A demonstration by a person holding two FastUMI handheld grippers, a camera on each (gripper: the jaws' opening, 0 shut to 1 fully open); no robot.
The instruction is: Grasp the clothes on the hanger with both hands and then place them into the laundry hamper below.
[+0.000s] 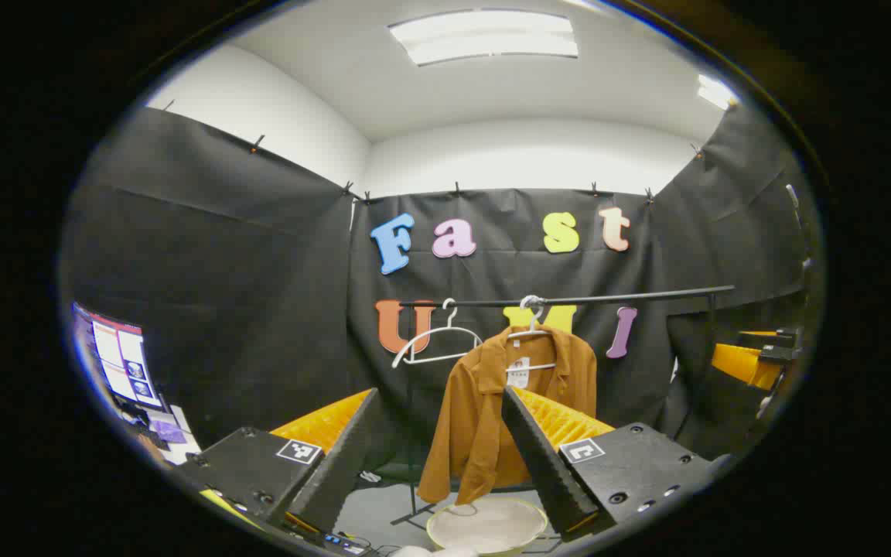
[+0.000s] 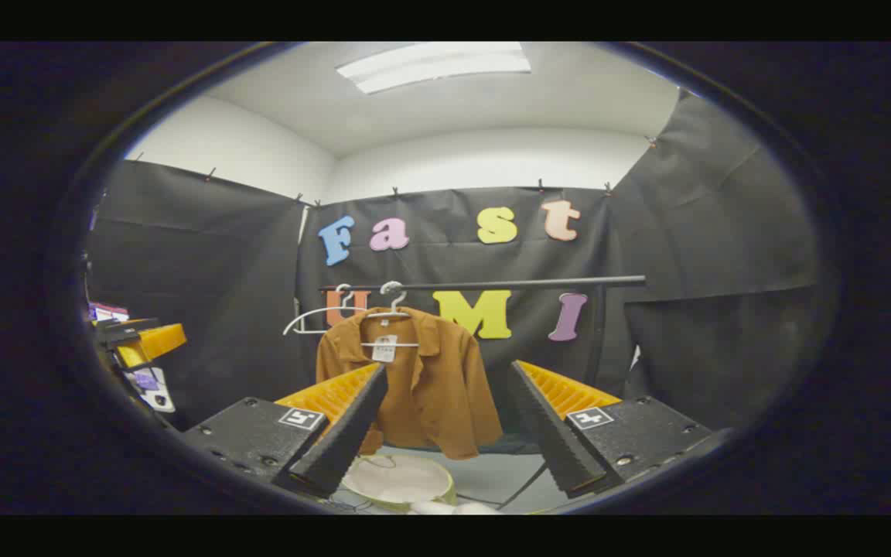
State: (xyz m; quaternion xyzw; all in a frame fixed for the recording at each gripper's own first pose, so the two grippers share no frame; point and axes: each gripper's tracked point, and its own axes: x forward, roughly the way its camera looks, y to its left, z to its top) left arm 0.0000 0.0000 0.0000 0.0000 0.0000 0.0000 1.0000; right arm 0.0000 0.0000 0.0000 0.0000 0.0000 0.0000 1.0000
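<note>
A brown shirt [image 1: 484, 418] hangs on a white hanger [image 1: 532, 329] from a black rail [image 1: 569, 299]. Below it on the floor stands a round pale laundry hamper [image 1: 488, 526]. My left gripper [image 1: 439, 402] is open, well short of the shirt, with nothing between its fingers. In the right gripper view the same brown shirt [image 2: 434, 387] hangs from the rail [image 2: 492, 285] over the hamper [image 2: 399, 481]. My right gripper [image 2: 449, 375] is open too, and stays apart from the shirt. The other gripper [image 2: 136, 340] shows far left in that view.
An empty white hanger [image 1: 434, 344] hangs on the rail left of the shirt. A monitor [image 1: 117, 360] stands at the far left. The rail's black stand [image 2: 599, 333] rises on the right. Cables lie on the grey floor near the hamper.
</note>
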